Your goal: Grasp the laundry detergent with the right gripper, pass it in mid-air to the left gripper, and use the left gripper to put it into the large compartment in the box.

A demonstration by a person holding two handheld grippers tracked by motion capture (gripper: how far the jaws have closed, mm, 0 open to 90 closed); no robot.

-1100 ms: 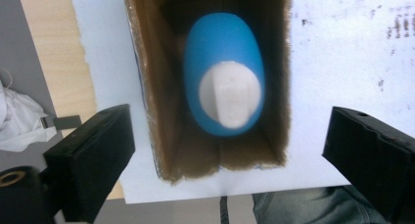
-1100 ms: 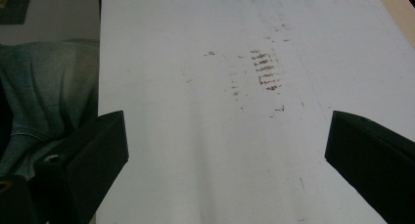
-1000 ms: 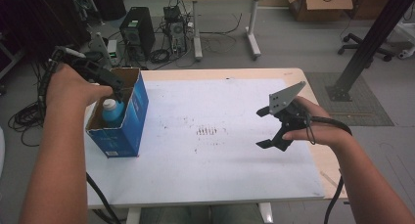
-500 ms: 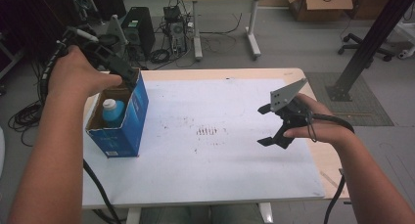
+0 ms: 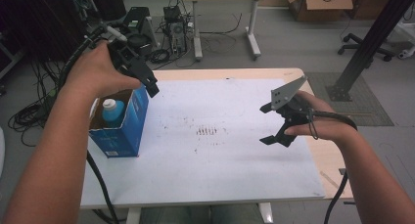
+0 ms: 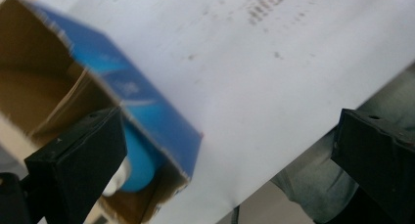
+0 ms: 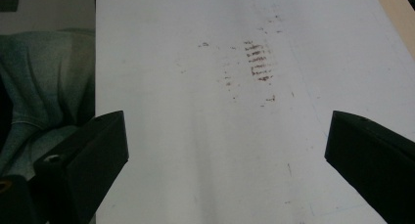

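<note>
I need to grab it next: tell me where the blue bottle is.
In the high view the blue bottle stands inside the open blue box at the table's left, below the left gripper.

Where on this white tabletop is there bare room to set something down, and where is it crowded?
The white tabletop is bare from the open blue cardboard box to the open right gripper, with only the patch of brown smudges midway. The near strip is bare too. The left edge is crowded: the box holds a blue bottle with a white cap, and the open left gripper hangs above it.
</note>
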